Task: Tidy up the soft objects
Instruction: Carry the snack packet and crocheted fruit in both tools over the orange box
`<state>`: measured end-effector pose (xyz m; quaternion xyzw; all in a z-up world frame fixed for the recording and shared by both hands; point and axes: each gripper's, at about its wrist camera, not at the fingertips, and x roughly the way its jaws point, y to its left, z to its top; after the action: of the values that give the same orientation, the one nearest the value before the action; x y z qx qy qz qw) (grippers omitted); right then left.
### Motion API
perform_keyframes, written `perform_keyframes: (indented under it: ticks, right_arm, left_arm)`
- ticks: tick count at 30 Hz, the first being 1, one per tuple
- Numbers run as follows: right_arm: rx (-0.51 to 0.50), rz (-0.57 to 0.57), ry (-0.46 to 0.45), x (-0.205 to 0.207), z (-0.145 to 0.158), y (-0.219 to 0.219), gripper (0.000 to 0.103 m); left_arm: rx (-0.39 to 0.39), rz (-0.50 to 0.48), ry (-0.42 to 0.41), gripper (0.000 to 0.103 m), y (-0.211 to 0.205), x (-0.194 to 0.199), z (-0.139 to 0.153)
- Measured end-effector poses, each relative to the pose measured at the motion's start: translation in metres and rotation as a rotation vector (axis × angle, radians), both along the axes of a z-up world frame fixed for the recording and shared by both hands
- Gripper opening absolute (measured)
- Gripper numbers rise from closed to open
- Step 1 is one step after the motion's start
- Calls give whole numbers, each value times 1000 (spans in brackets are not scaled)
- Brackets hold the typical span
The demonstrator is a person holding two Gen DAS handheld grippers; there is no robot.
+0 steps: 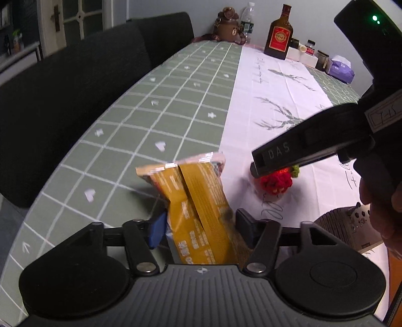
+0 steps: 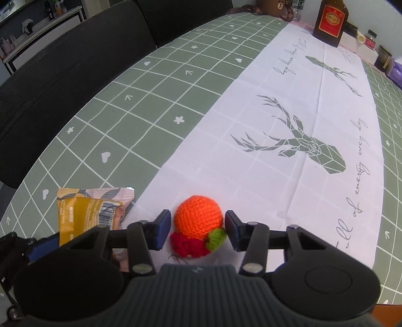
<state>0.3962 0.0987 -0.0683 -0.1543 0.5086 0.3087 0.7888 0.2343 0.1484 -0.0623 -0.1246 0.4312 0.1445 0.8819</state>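
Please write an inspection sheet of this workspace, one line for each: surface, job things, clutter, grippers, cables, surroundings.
Surface: table under a green grid cloth, with a white deer-print runner along it.
Job things: yellow snack packet on the green cloth at the runner's edge; orange crochet ball with red and green trim on the runner.
Clutter: brown bottle, bear toy, water bottle, small jars, purple pack at the far end.
Grippers: left gripper straddles the packet, grip unclear; right gripper straddles the ball, gaps visible on both sides.
Cables: nothing seen.
Surroundings: dark chairs beside the table.
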Motion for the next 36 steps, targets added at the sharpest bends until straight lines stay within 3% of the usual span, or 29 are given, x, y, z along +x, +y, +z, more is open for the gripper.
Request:
perform_keyframes:
  ticks: [4, 10, 18, 28, 36]
  right_arm:
    - [-8, 0, -9, -1, -1, 1, 42]
    - [-10, 14, -39, -13, 8, -3, 42]
    - [31, 31, -108, -38, 41, -18, 42]
    - [97, 27, -215, -78, 88, -52, 42]
    - [129, 15, -289, -119, 118, -100, 42]
  left_arm:
    - [-4, 2, -12, 77, -1, -4, -8]
    - [-12, -8, -20, 67, 1, -6, -6]
    - [-3, -16, -54, 52, -3, -14, 6]
    - [28, -35, -153, 52, -12, -42, 47]
    - [38, -125, -260, 52, -45, -75, 92]
